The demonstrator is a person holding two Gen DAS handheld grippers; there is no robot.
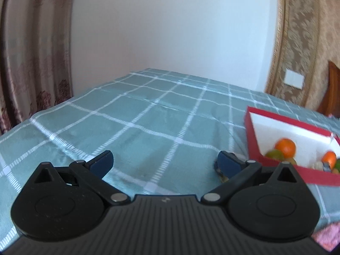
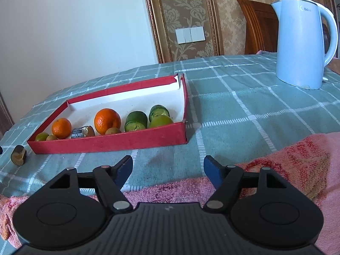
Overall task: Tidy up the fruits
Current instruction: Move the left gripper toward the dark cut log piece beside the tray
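Tongs we hold: left gripper (image 1: pixel 163 161) spread wide, empty; right gripper (image 2: pixel 167 167) parted, empty, over teal checked tablecloth (image 2: pixel 244 106). Round oranges (image 2: pixel 107 120) in red cardboard tray (image 2: pixel 110 141). Pale-blue kettle (image 2: pixel 301 42) behind.

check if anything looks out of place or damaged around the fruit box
One small brown-and-green piece lies on the tablecloth outside the red box, just off its left end, while the other fruit sits inside. The box's far right corner looks torn or split open. A foil-wrapped item also lies among the fruit.
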